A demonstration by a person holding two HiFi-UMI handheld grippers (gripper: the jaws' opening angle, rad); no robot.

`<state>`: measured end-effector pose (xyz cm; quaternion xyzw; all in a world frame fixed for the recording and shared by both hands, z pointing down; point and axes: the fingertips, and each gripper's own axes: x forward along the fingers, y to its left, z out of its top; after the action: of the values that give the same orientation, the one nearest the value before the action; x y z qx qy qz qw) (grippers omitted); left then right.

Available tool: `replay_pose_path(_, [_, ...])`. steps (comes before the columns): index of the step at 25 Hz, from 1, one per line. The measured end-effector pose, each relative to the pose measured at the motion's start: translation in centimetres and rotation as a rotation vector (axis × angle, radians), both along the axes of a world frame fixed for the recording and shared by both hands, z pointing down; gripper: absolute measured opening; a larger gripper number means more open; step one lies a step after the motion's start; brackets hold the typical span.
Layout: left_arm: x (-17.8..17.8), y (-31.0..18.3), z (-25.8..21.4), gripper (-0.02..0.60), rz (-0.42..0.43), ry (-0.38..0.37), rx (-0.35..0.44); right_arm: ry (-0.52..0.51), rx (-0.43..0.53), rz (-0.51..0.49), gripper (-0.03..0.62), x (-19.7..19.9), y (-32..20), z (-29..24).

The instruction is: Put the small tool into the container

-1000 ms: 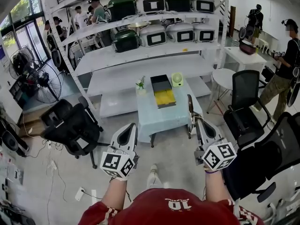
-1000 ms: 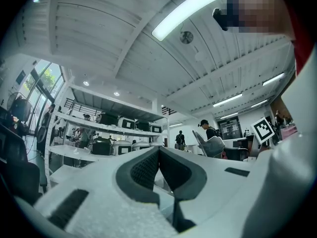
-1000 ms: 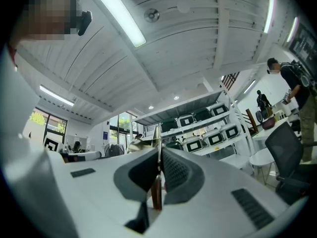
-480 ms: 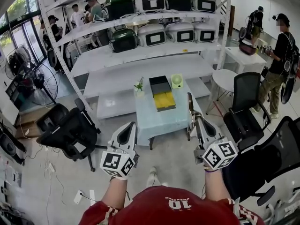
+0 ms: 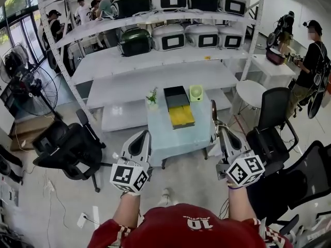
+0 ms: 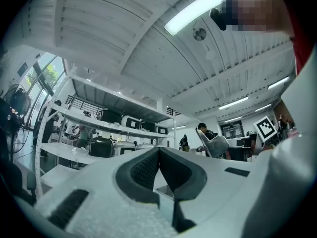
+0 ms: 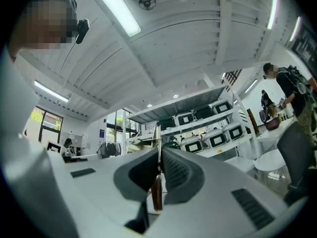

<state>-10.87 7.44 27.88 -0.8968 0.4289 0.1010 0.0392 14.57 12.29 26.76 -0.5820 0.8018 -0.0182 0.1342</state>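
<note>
Two forearms reach forward from a person in a red shirt (image 5: 181, 229), seen from above, each holding a tool with a cube of black-and-white square markers at the wrist. The left tool (image 5: 145, 134) has its jaws pressed together with nothing between them; its own view shows the left tool (image 6: 158, 155) with both ridged pads meeting along one line. The right tool (image 5: 219, 132) is clamped on a slim brown-handled implement (image 5: 213, 112), which stands upright, its thin metal shaft rising above the jaw tips. In the right gripper view the right tool (image 7: 159, 157) grips the implement (image 7: 156, 192) where handle meets shaft.

Just beyond both tools stands a small pale blue counter (image 5: 176, 136). On it lies the container (image 5: 176, 93), a long tray with a black far section and a yellow near section, well apart from the held implement. A tiny potted plant (image 5: 153, 94) sits to its left and a small pale green object (image 5: 195, 91) to its right.

Black office chairs (image 5: 67, 146) flank the counter on the grey floor. Behind it, white shelving (image 5: 155, 76) carries green and white box-shaped appliances (image 5: 170, 37). A floor fan (image 5: 28, 87) stands at far left. Several people (image 5: 101, 1) are at the back, and one more person (image 5: 310, 61) at far right.
</note>
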Motion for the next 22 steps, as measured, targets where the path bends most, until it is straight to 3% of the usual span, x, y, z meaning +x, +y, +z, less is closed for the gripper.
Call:
replay_pose_path(12, [-1.3, -11.7, -0.2, -0.002, 0.027, -0.035, -0.008, 0.008, -0.009, 0.034, 0.006, -1.5, -12.1, -0.6])
replay_pose_path(22, [-3.5, -20.1, -0.6, -0.002, 0.036, 0.011, -0.001, 0.030, -0.033, 0.060, 0.006, -3.8, -20.0, 0.2])
